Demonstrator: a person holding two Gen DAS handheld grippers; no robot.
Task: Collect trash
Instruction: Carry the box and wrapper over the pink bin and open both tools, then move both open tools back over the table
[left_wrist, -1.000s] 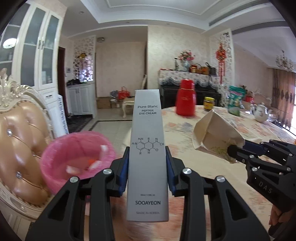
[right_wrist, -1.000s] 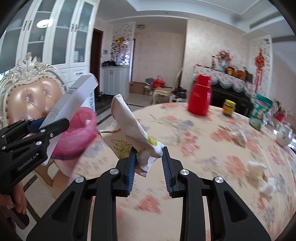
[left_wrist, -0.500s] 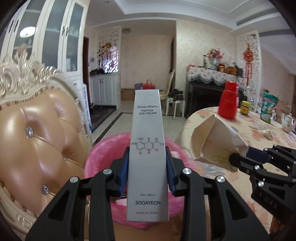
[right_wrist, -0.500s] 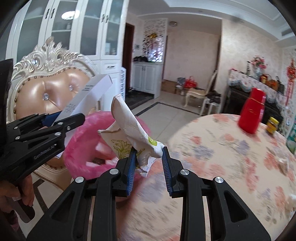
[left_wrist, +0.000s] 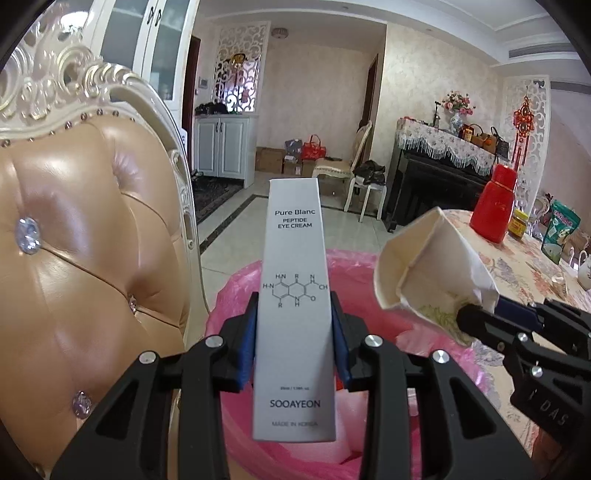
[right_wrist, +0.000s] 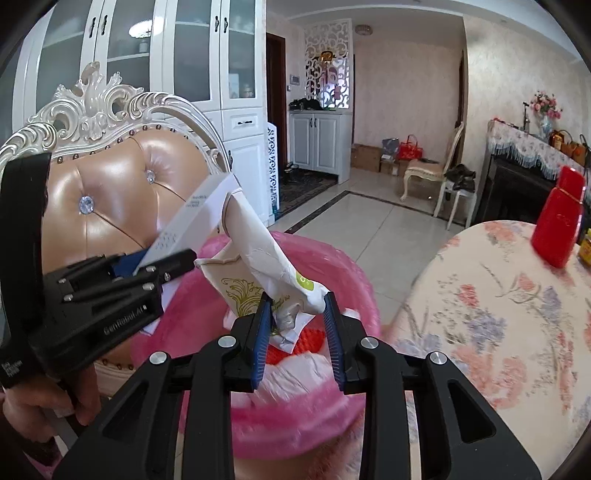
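Note:
My left gripper (left_wrist: 295, 317) is shut on a tall white eye cream box (left_wrist: 295, 266), which stands upright over a bin lined with a pink bag (left_wrist: 358, 284). My right gripper (right_wrist: 295, 314) holds a crumpled cream paper wrapper (right_wrist: 258, 258) over the same bin (right_wrist: 332, 266). Its jaws are opening, and the blue pads still touch the wrapper's lower end. Scraps of white and red trash lie inside the bin. From the right wrist view, the left gripper (right_wrist: 173, 262) and its box (right_wrist: 195, 218) sit just left of the wrapper. The left wrist view shows the right gripper (left_wrist: 469, 314) at the right.
A tan tufted chair (left_wrist: 81, 240) with a carved white frame stands right behind the bin. The round table with a floral cloth (right_wrist: 498, 295) is on the right and bears a red flask (left_wrist: 495, 206), a jar and a green packet. Tiled floor lies beyond.
Both grippers swung left from over the table to above the pink bin, carrying the box and the wrapper. The chair back now fills the left side.

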